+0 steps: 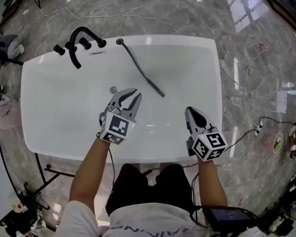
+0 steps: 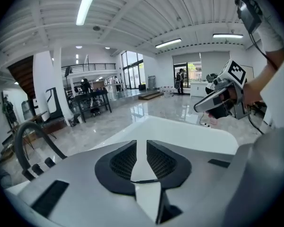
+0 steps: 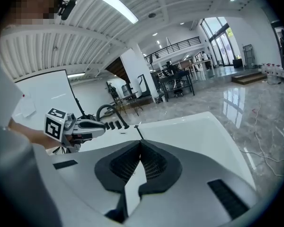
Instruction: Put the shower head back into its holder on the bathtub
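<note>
Apart over bathtub [image 1: 30,132]: left gripper [image 1: 131,93], right gripper [image 1: 189,109]

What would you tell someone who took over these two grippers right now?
Left gripper: open, empty, above the tub.
Right gripper: shut, empty, above the tub's near side.
Shower head: lies loose inside the tub, its far end at what looks like the holder on the far rim, beside the tap.
Done: nothing; the shower head is not gripped.
Left: grip the shower head, carry it to the holder, seat it.
</note>
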A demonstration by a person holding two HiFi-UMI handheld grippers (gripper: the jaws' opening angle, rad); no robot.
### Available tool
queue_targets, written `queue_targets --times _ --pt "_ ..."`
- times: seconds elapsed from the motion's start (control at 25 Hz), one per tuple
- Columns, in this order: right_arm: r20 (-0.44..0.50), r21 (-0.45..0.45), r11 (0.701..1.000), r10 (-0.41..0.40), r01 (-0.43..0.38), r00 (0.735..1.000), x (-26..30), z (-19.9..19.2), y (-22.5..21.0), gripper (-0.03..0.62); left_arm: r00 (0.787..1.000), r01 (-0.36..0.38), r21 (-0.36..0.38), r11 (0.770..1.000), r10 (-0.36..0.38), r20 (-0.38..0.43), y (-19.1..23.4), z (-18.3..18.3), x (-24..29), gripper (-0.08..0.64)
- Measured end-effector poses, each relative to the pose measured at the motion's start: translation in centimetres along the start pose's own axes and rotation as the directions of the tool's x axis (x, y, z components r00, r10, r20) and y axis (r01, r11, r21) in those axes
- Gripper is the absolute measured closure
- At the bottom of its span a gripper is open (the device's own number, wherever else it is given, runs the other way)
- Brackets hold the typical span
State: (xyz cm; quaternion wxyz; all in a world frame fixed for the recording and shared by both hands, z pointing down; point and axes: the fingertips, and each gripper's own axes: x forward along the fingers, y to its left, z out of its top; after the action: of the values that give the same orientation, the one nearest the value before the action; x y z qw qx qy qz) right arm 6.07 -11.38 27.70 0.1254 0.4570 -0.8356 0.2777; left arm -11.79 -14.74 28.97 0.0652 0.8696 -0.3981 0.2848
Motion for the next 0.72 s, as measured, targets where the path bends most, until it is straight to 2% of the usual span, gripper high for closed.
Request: queue_targets --times 0.08,0.28,0.4,0.6,0.72 --pt "-0.02 0.003 1.0 0.011 -0.011 1.0 2.1 -2.2 -1.3 0.58 0.999 0.018 0.026 1.0 -0.017 -0.047 0.0 -2.7 3.0 0.471" --pt "-0.091 -0.035 0.999 0.035 -0.039 0.995 7.5 -7.2 -5.4 0.58 0.987 0.075 0.117 0.99 -0.057 -0.151 -0.4 -9.7 10.7 0.432" --pt "-0.137 -0.093 0.994 0.051 -0.065 0.989 10.9 -9.5 -7.9 0.58 0.971 0.136 0.183 0.974 -0.093 -0.222 -1.7 -14.6 15.3 0.415" --pt "-0.242 -0.168 0.977 0.09 -0.133 0.966 16.3 -15.2 -10.9 0.58 0.932 0.24 0.258 0.936 -0.147 -0.333 -4.9 -23.6 22.3 0.41" --pt "-0.276 -0.125 0.981 0.112 -0.151 0.955 19.2 -19.3 -12.4 0.58 0.926 0.247 0.304 0.92 -0.131 -0.354 -5.7 -27.6 26.4 0.41"
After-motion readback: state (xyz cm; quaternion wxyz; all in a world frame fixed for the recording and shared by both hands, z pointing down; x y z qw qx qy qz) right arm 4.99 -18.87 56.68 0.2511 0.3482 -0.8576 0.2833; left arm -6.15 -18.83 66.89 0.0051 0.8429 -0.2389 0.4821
